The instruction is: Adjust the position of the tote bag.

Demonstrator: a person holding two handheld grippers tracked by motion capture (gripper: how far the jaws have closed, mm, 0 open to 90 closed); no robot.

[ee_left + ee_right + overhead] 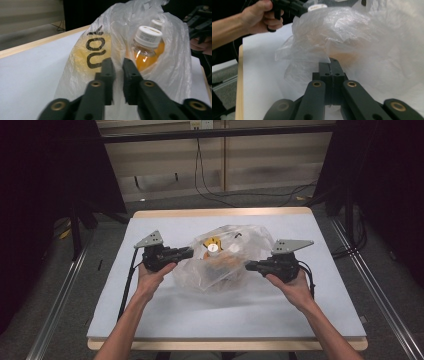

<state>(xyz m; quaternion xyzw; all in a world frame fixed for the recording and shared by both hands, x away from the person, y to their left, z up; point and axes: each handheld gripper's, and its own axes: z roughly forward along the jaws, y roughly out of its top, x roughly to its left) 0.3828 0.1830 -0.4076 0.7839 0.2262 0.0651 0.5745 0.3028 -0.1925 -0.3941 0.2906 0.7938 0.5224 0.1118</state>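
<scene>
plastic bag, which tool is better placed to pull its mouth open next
Left, probably. The left tool pinches the plastic bag right beside the capped bottles; the right tool grips a lower fold.

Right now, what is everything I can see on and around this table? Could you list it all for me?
plastic bag: one, clear with black lettering, middle of the table, pinched on both sides
bottles: two with white caps, orange contents, inside the bag
table: one, pale grey top with wooden edge, centre of the high view
cables: several, black, on the floor beyond the table
left gripper: one, black with a grey plate, shut on the bag's left side
right gripper: one, black with a grey plate, shut on the bag's right side
hands: two, each holding a gripper, coming in from the near edge
</scene>
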